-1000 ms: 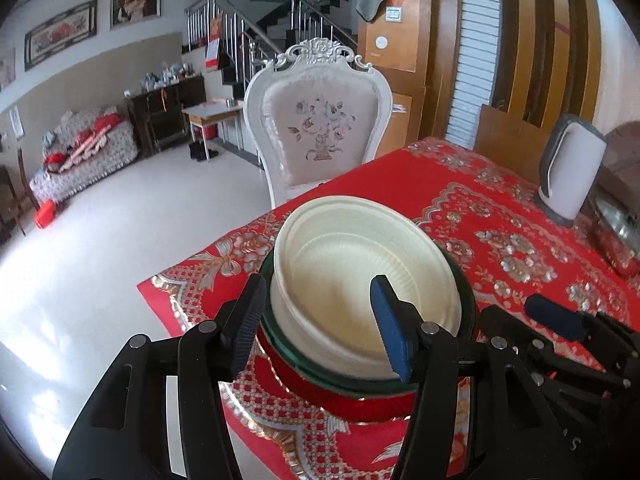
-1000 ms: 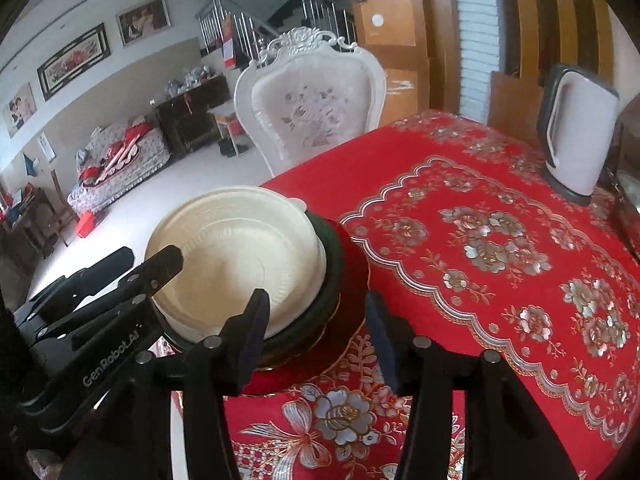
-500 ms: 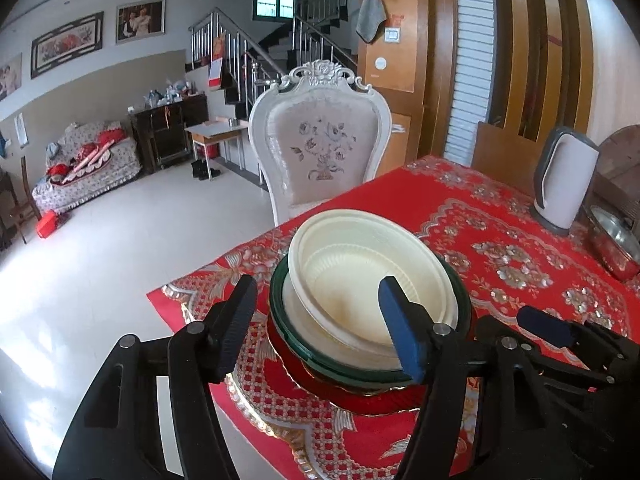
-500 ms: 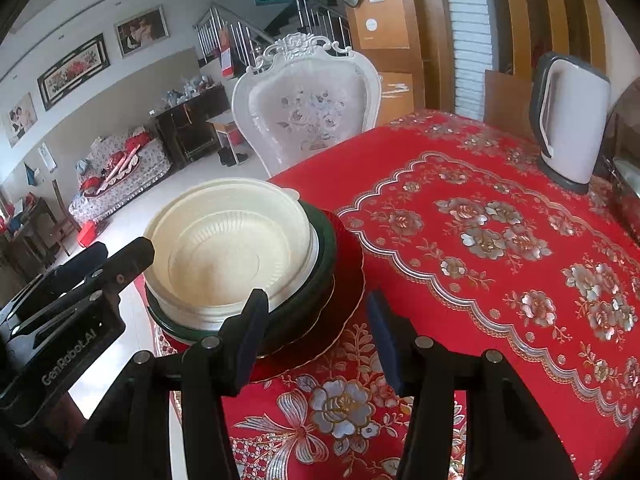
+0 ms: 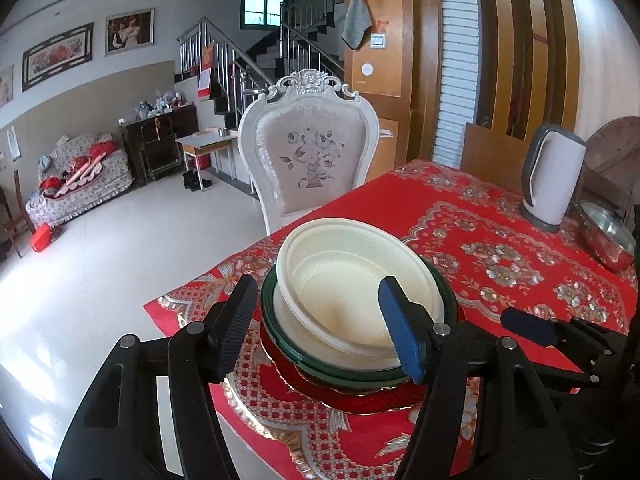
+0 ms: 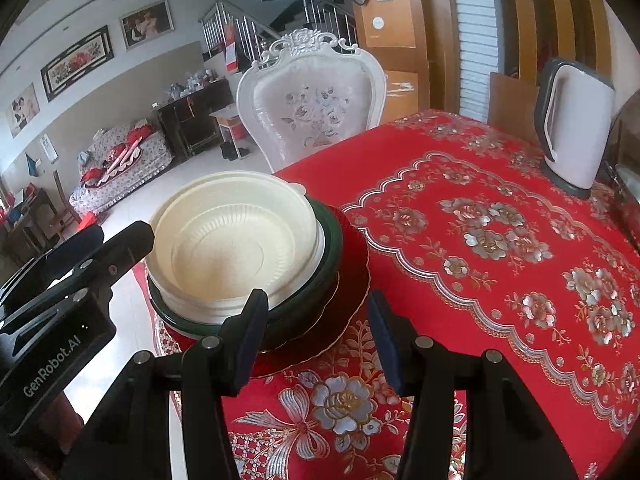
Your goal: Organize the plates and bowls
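A cream bowl (image 5: 340,276) (image 6: 228,248) sits nested on top of a stack, with a green-rimmed plate (image 5: 448,300) (image 6: 332,248) and a red plate (image 5: 340,394) (image 6: 354,272) beneath it, near the table's left corner. My left gripper (image 5: 316,284) is open just in front of the stack, and its blue pads touch nothing. Seen from the right wrist, the left gripper (image 6: 100,240) lies left of the bowl. My right gripper (image 6: 317,296) is open over the red plate's near rim, holding nothing. It shows at the right in the left wrist view (image 5: 524,320).
The red patterned tablecloth (image 6: 480,240) covers the table; its edge drops to the floor just left of the stack. A white kettle (image 5: 554,184) (image 6: 576,128) and a steel pot (image 5: 608,240) stand at the far right. A white chair (image 5: 312,160) is behind the stack.
My left gripper's jaws have spread wider and it has drawn back from the stack, which now looks smaller and farther away. The right gripper has hardly moved.
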The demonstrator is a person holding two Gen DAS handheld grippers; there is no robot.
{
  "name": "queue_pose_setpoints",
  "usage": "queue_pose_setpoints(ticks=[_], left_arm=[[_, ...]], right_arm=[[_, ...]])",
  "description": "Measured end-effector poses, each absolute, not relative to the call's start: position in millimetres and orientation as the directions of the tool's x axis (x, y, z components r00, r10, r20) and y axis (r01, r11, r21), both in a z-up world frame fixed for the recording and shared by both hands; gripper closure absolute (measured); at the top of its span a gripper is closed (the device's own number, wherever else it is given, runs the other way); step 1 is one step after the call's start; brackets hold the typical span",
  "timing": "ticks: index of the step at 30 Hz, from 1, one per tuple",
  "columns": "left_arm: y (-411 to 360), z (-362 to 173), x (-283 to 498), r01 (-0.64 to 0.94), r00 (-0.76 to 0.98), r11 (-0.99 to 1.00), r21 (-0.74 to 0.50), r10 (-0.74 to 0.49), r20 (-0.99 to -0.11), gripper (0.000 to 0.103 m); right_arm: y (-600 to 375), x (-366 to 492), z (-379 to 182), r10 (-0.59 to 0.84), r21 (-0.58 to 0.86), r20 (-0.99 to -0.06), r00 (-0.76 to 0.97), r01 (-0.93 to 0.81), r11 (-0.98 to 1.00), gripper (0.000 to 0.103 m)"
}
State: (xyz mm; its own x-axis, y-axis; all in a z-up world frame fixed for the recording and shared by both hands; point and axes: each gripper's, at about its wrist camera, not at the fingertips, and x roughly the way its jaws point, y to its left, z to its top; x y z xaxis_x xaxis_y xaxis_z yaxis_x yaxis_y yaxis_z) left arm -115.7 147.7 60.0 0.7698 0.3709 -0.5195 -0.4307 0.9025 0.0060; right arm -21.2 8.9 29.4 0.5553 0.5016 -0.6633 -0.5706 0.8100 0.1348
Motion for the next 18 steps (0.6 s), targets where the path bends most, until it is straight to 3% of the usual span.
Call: queue_pose_setpoints(ticks=[18], left_arm=[[140.6,56.8,-111.7,-0.372,0.780,0.928,0.004,0.315,-0.541,0.039]], right_arm=[[5.2,-21.1,27.8,0.500,0.134,-0.673,0.545,-0.575,0.807,0.051]])
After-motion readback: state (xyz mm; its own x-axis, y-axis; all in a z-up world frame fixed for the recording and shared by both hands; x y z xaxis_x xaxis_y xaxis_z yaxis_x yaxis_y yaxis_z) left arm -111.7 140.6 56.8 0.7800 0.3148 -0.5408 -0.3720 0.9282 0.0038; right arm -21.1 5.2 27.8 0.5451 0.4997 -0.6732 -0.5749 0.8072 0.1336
